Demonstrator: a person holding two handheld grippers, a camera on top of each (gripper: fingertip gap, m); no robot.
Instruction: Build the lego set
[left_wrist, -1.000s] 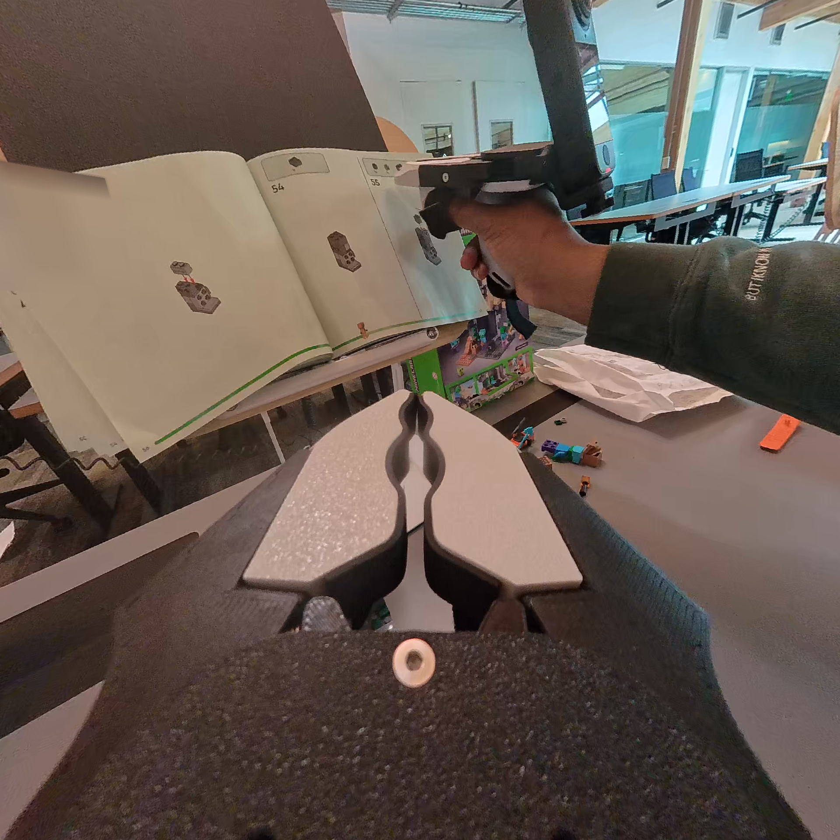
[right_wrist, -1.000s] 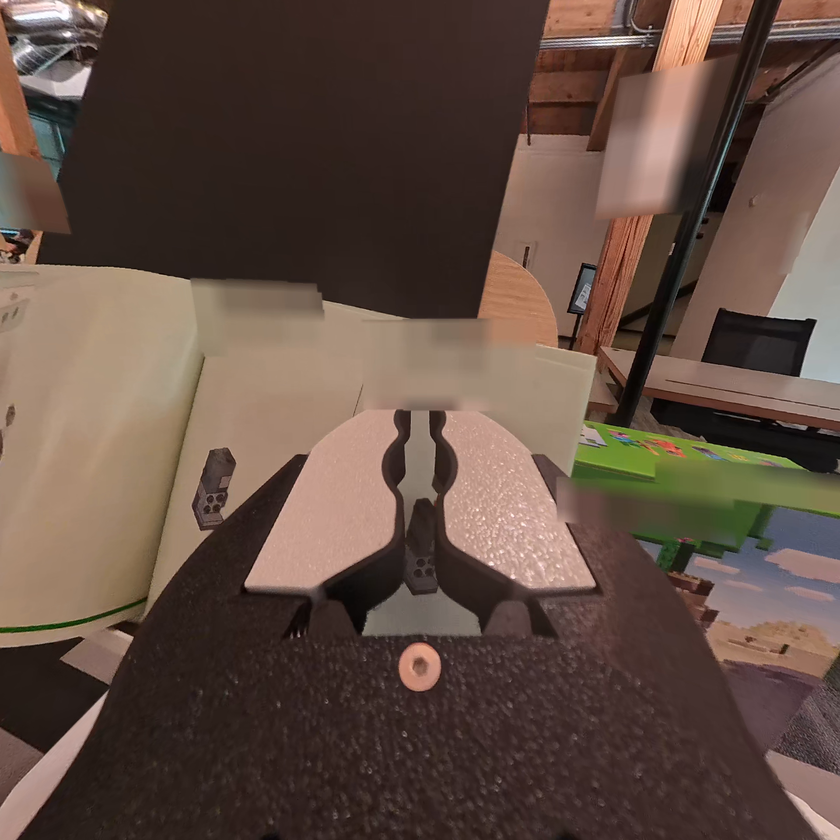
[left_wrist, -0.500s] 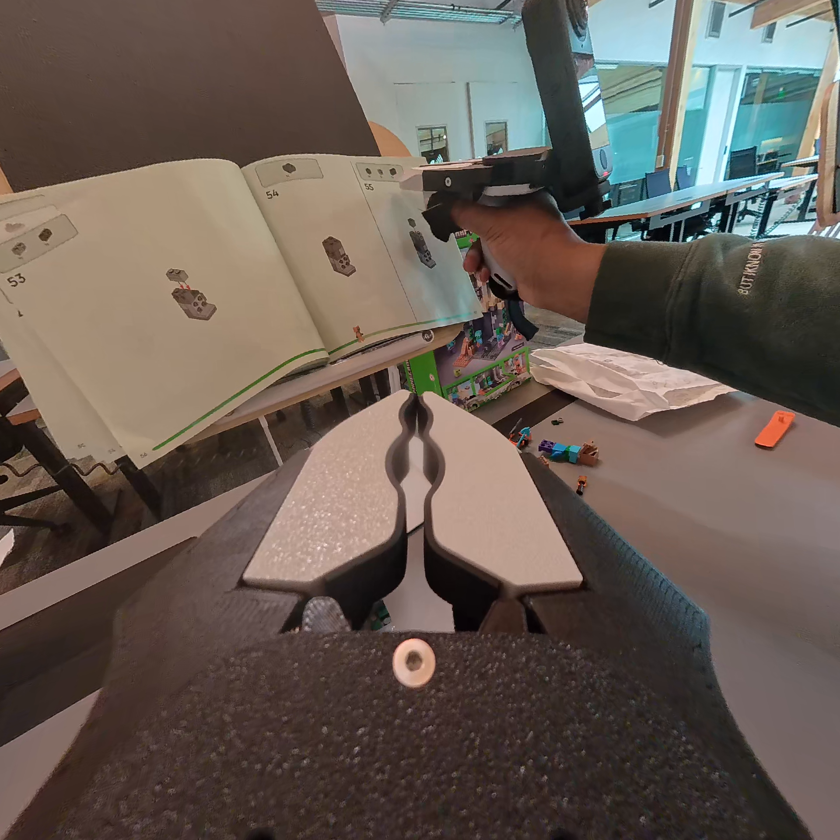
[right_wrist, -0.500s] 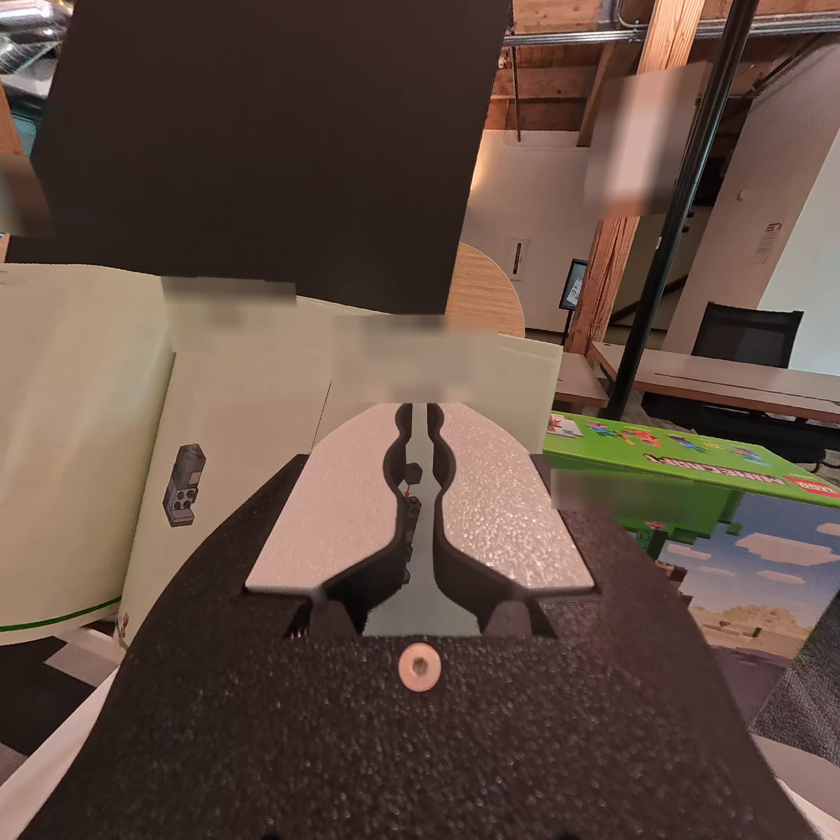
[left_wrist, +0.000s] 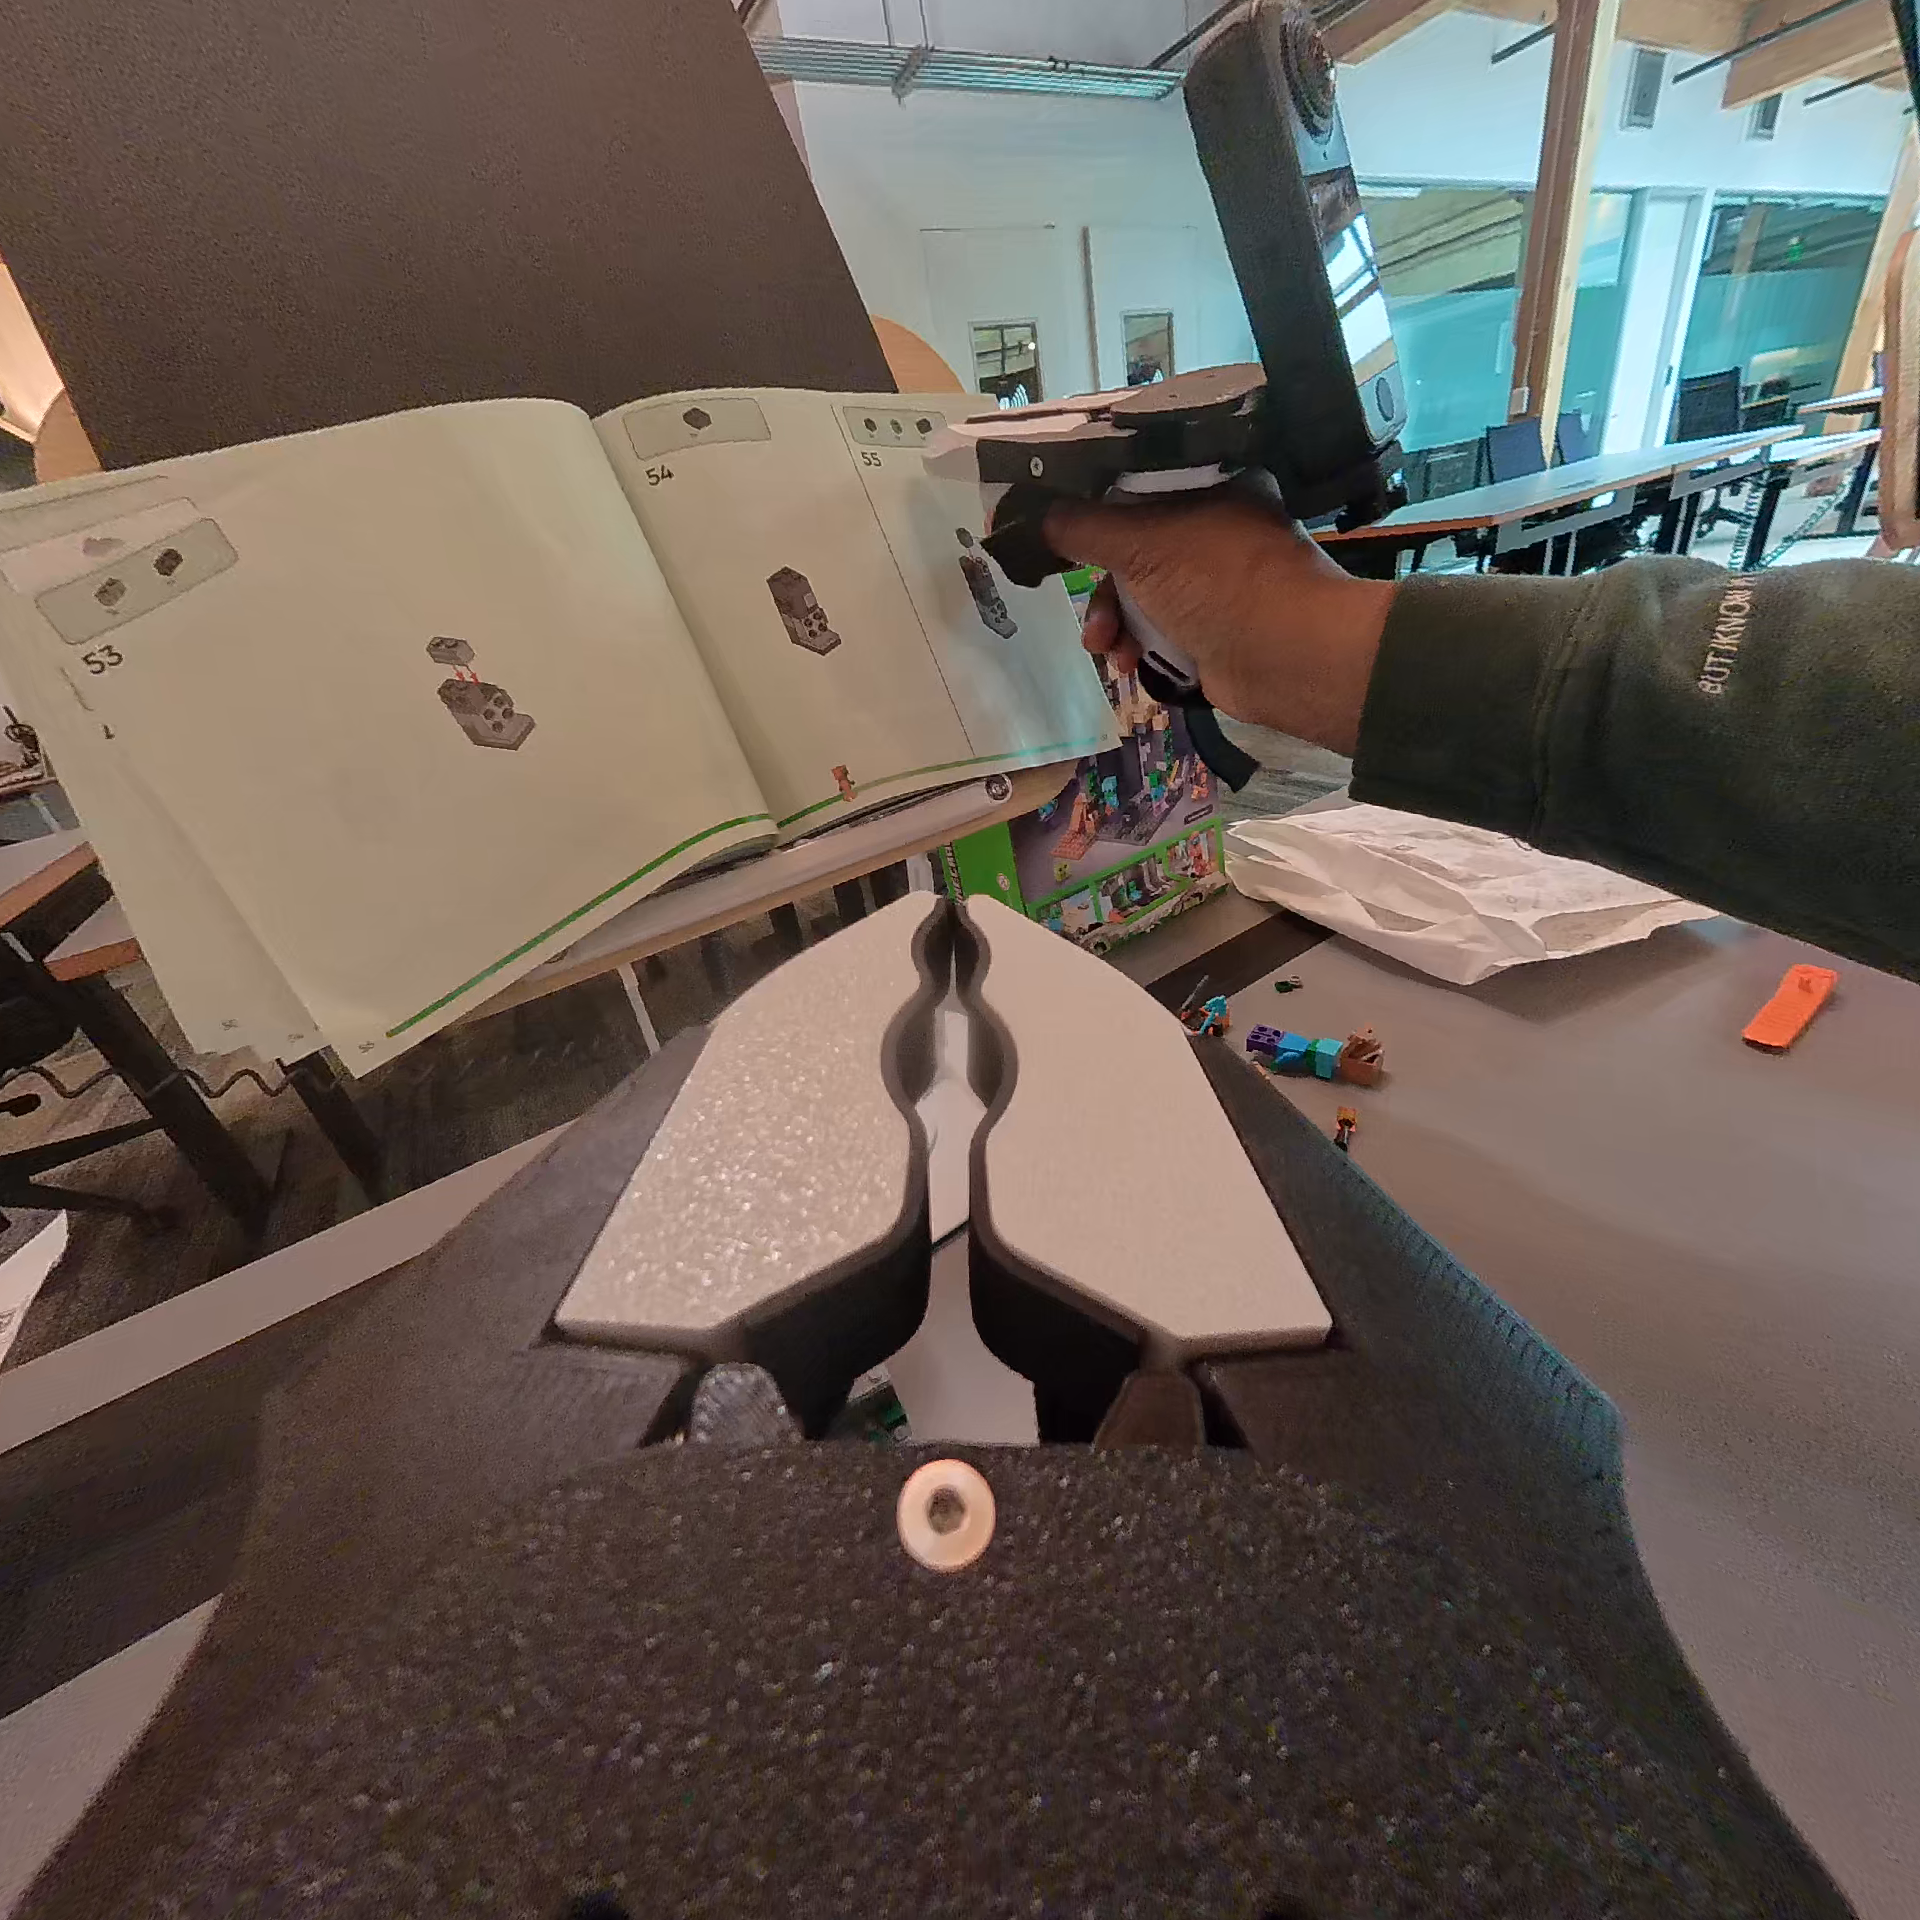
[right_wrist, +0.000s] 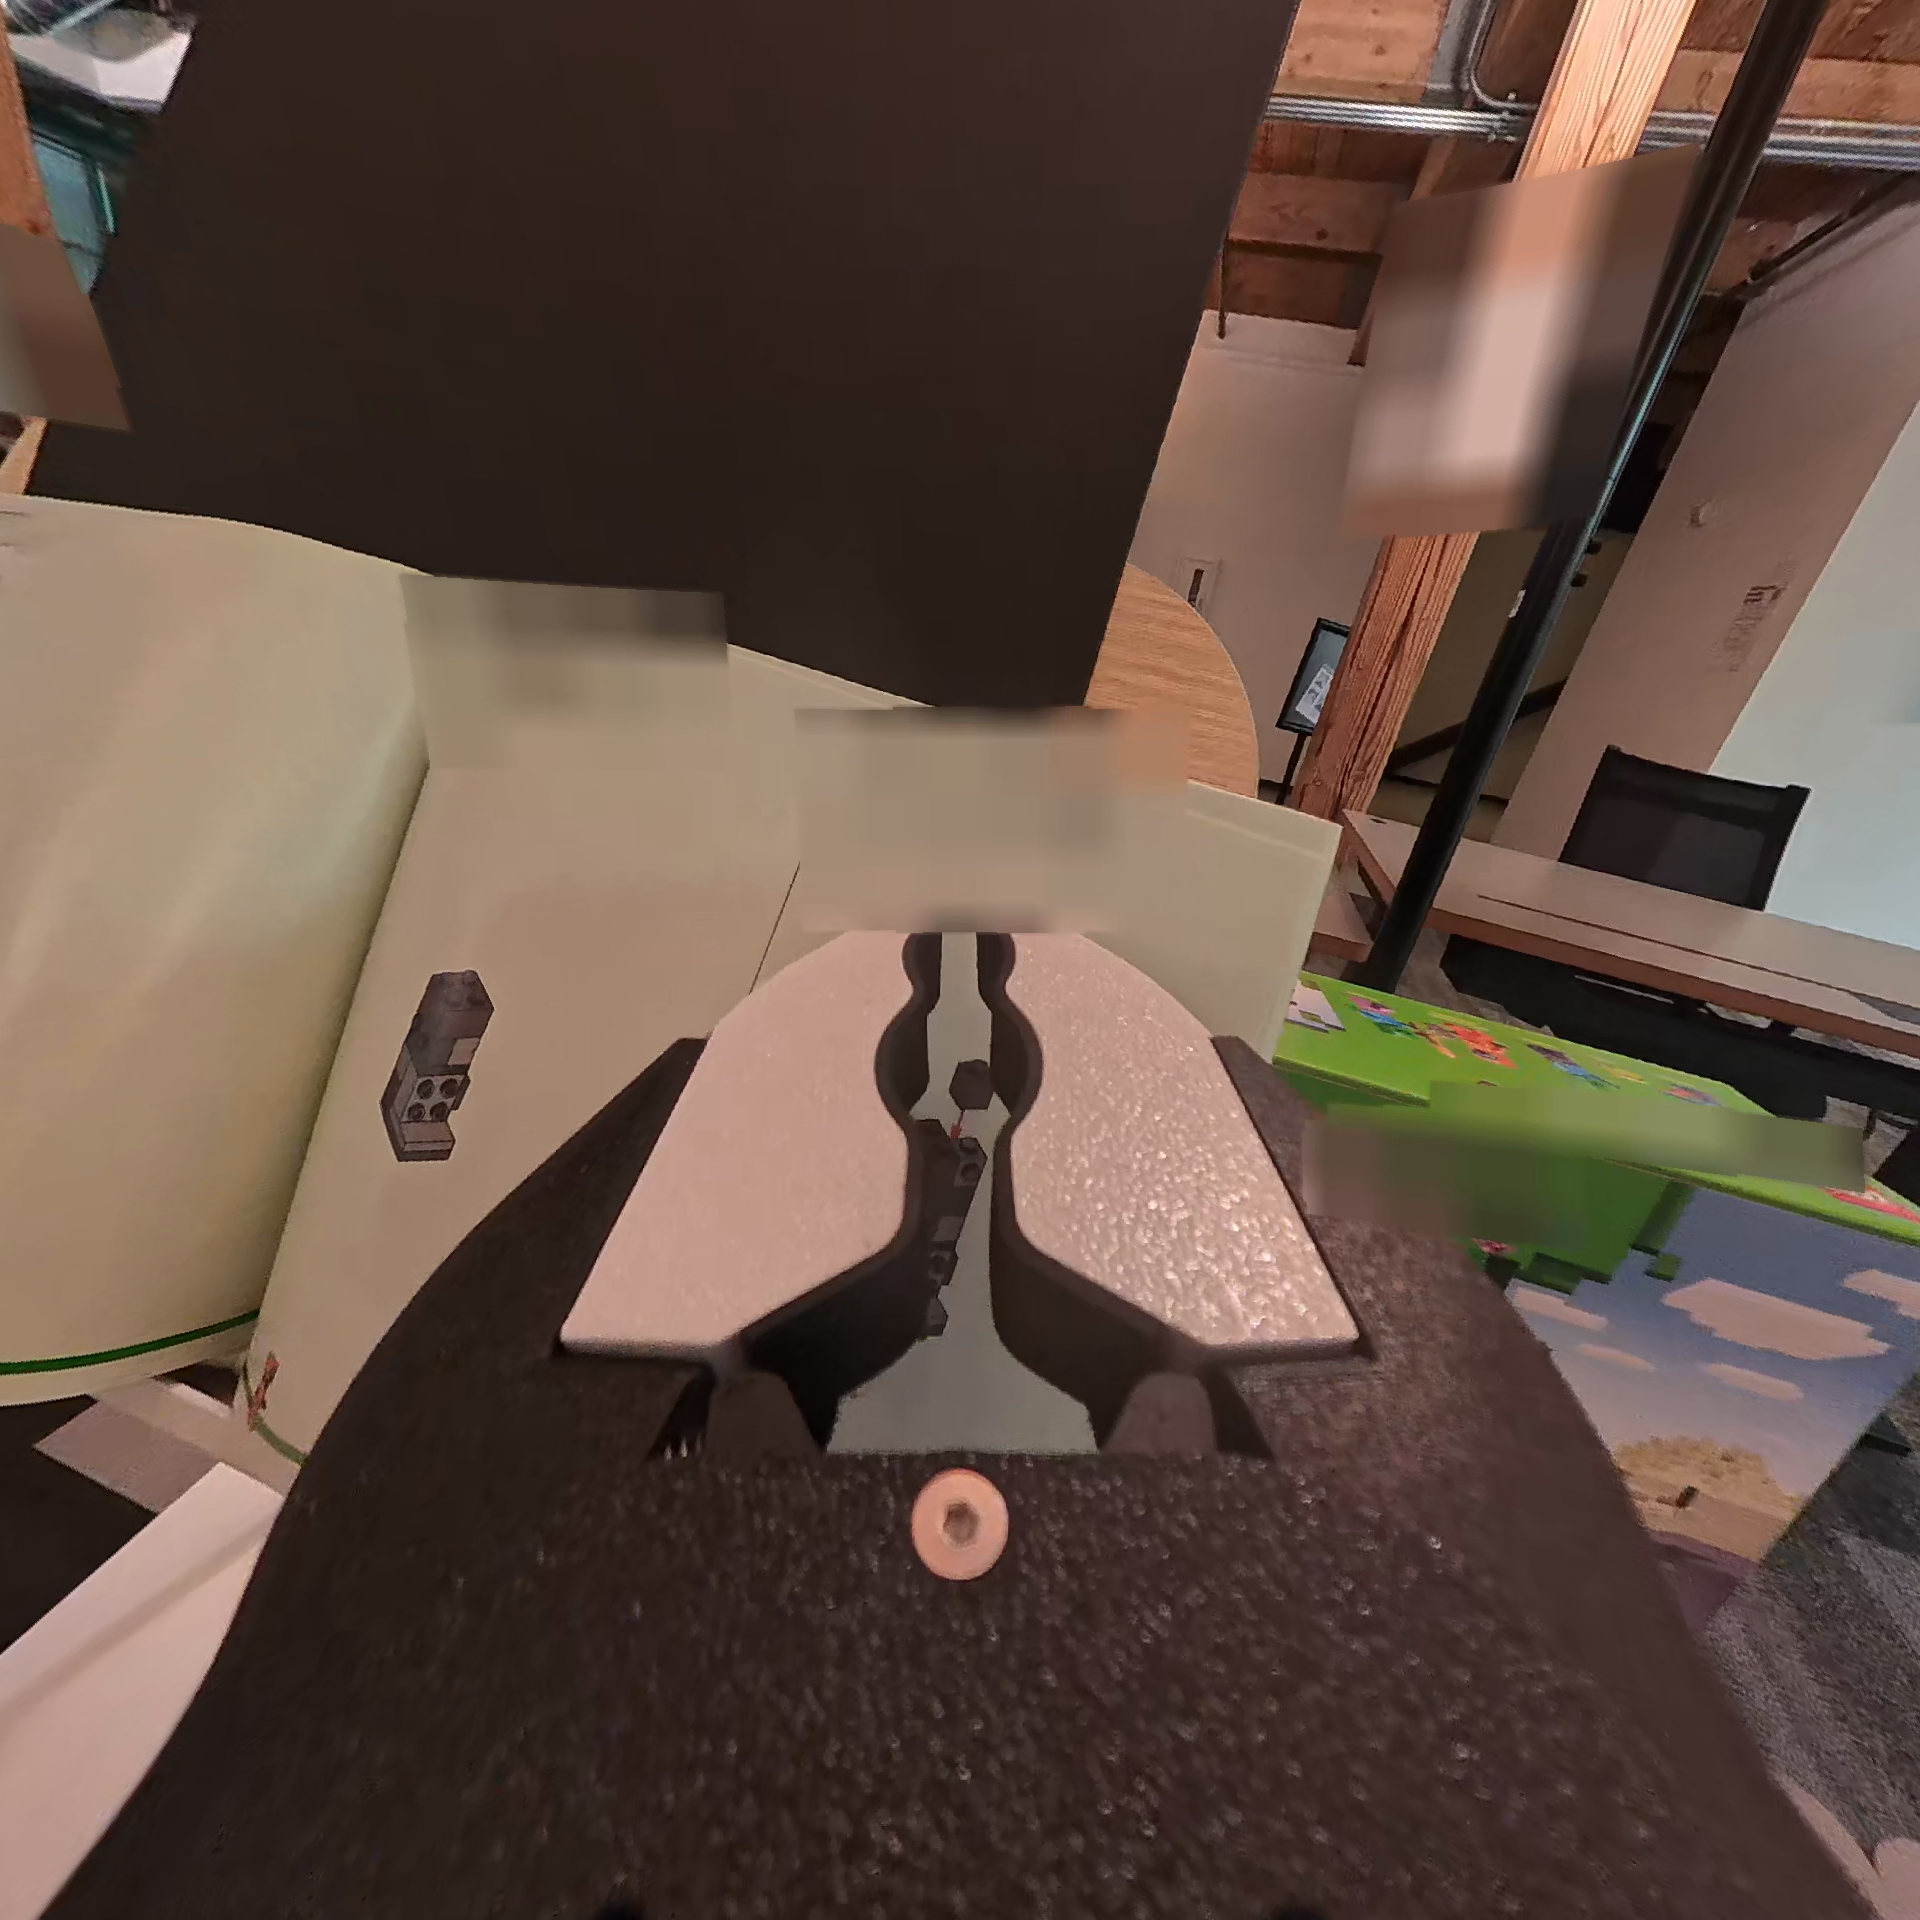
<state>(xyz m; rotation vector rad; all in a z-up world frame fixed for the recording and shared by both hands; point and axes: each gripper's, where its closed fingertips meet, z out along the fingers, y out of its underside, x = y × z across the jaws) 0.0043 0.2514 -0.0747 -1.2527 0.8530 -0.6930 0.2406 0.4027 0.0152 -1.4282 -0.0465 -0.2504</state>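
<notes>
The open instruction booklet (left_wrist: 416, 665) leans on a stand in front of a black board (left_wrist: 416, 208). My right gripper (left_wrist: 940, 457), held by a hand, has its tips at the top right corner of the right page. In the right wrist view it (right_wrist: 958, 945) points at that page (right_wrist: 582, 935), jaws nearly together with only a thin slit, nothing between them. My left gripper (left_wrist: 951, 920) is shut and empty, raised above the grey table (left_wrist: 1610, 1195). Small built lego pieces (left_wrist: 1314, 1051) lie on the table to the right of it.
The green lego box (left_wrist: 1101, 862) stands behind the table under the booklet and also shows in the right wrist view (right_wrist: 1558, 1195). A crumpled white paper bag (left_wrist: 1434, 894) and an orange brick separator (left_wrist: 1787, 1005) lie at the right. Office desks and chairs are behind. Left tips to right tips: about 30 cm.
A turned page at the far left has settled, uncovering the whole left page. The right gripper has shifted slightly along the right page. Both jaws keep the same width.
</notes>
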